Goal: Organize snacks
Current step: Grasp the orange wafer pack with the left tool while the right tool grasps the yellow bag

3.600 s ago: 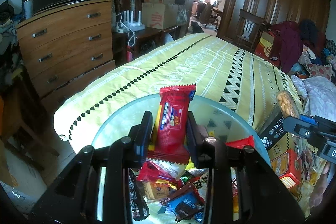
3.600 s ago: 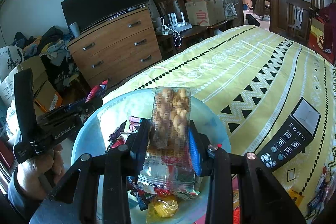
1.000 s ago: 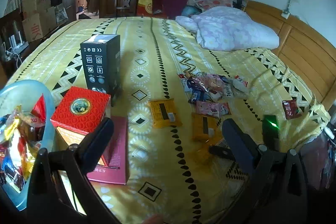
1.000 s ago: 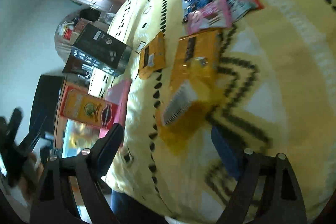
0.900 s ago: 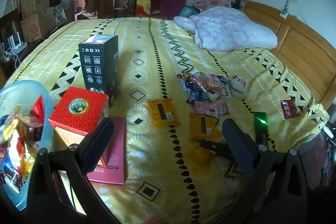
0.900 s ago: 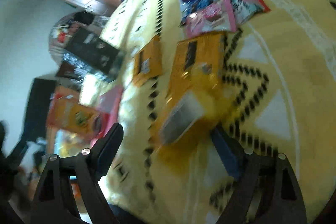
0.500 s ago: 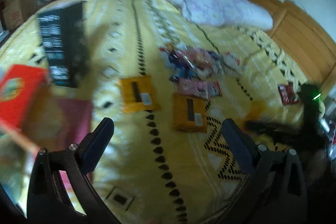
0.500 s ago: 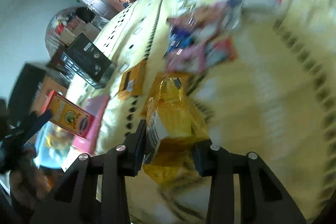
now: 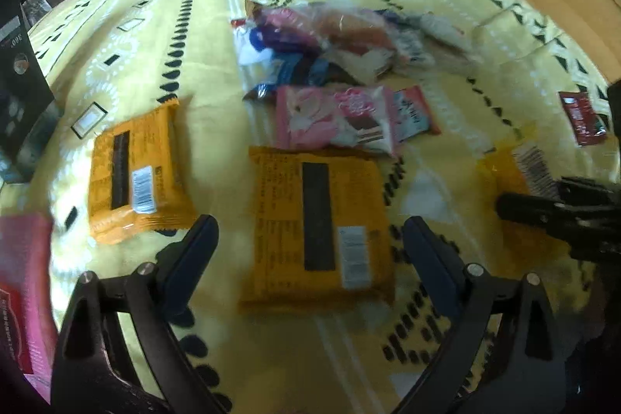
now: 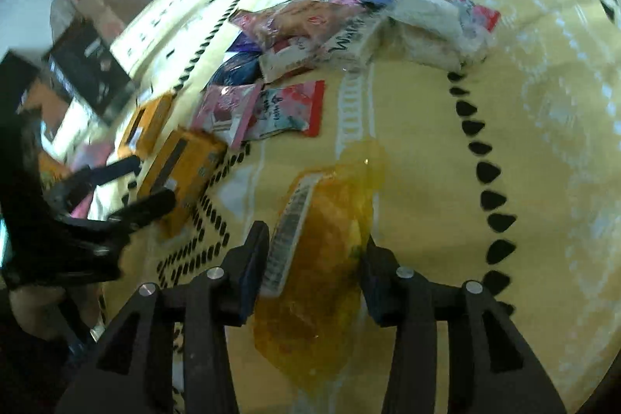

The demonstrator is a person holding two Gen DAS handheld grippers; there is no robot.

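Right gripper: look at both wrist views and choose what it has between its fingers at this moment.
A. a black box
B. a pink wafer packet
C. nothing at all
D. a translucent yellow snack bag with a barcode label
D. In the right wrist view the right gripper has both fingers closed against the sides of the translucent yellow snack bag, whose white barcode label faces up, over the yellow bedspread.
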